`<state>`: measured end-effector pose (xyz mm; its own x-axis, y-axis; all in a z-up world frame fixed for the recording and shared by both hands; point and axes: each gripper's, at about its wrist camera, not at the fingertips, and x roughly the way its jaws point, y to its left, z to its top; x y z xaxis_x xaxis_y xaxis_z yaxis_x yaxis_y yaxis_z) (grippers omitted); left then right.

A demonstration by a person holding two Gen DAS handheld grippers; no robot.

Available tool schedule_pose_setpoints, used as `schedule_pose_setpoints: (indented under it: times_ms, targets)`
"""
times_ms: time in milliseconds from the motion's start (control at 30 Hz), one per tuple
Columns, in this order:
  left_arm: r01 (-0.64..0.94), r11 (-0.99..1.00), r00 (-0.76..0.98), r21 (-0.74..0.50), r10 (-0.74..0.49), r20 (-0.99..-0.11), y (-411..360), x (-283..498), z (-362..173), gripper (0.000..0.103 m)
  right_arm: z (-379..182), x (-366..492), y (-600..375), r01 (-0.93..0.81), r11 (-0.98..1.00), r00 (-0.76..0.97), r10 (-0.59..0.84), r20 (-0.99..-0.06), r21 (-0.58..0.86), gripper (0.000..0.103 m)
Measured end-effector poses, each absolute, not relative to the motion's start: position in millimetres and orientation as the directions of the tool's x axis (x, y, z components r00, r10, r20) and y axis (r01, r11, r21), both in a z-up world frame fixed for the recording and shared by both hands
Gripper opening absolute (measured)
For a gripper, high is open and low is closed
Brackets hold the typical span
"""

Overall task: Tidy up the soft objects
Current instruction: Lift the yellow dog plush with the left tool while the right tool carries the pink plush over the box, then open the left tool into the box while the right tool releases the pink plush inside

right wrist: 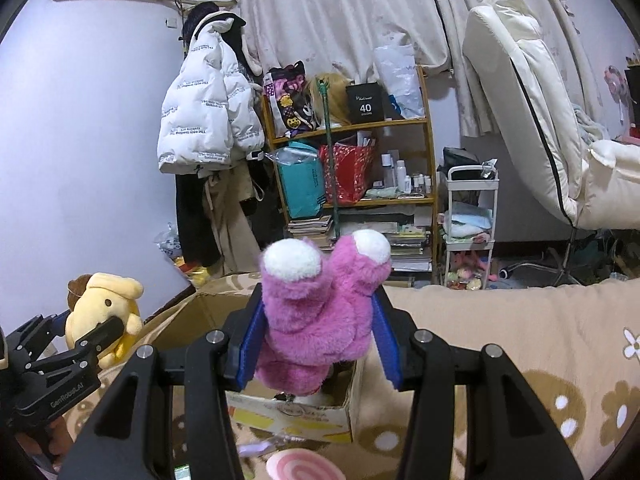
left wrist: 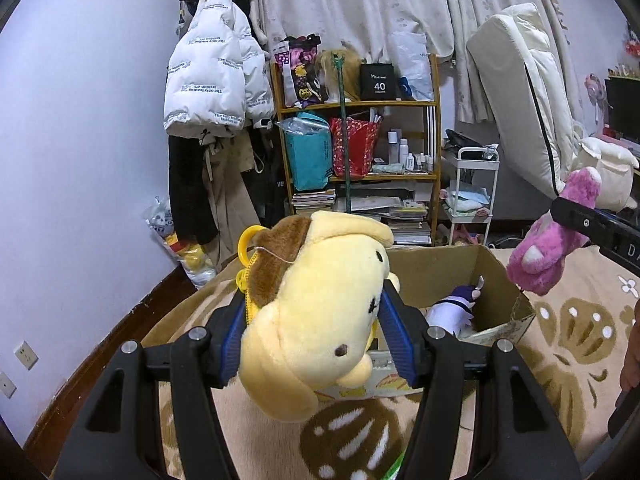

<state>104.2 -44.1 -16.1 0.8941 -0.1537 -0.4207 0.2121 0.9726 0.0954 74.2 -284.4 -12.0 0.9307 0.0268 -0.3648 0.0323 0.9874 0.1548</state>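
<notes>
My left gripper [left wrist: 316, 312] is shut on a yellow plush dog [left wrist: 320, 300] with a brown cap, held above the near edge of an open cardboard box [left wrist: 440, 268]. Inside the box lies a purple and white soft toy [left wrist: 454, 308]. My right gripper [right wrist: 318, 332] is shut on a pink plush bear [right wrist: 320, 312] with white-tipped feet, raised over the same cardboard box [right wrist: 296, 416]. In the left wrist view the pink bear [left wrist: 552, 240] hangs at the right, past the box. The yellow dog [right wrist: 106, 312] and left gripper [right wrist: 84, 334] appear at the left of the right wrist view.
A floral beige blanket [left wrist: 560, 340] covers the surface around the box. A pink swirl cushion [right wrist: 300, 466] lies at the near edge. Behind stand a cluttered wooden shelf [left wrist: 360, 140], a hanging white puffer jacket [left wrist: 212, 76], a white trolley [right wrist: 472, 220] and a folded white mattress [left wrist: 528, 92].
</notes>
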Motion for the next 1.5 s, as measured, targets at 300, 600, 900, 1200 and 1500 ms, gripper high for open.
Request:
schedule_pose_setpoints:
  times_ms: [300,600,900,1200,1500]
  targets:
    - [0.229,0.967,0.884,0.113,-0.158,-0.440,-56,127,-30,0.060,-21,95,-281,0.000,0.993,0.917,0.047,-0.396,0.116,0.052]
    - [0.220,0.965,0.886,0.145,-0.136,-0.443,-63,143,-41,0.061,-33,118,-268,-0.045,0.997,0.914,0.070,-0.399,0.070,0.052]
    - [0.216,0.967,0.851,0.136,-0.118,-0.512,-66,162,-54,0.065,-54,136,-269,-0.041,0.995,0.889,0.076,-0.452,0.087,0.053]
    - [0.208,0.969,0.853,0.134,-0.113,-0.510,-63,163,-57,0.075,-63,145,-270,-0.065,0.992,0.852,0.112,-0.512,0.110,0.053]
    - [0.202,0.971,0.860,0.131,-0.112,-0.498,-57,156,-46,0.088,-47,130,-274,-0.059,0.986,0.869,0.129,-0.478,0.157,0.079]
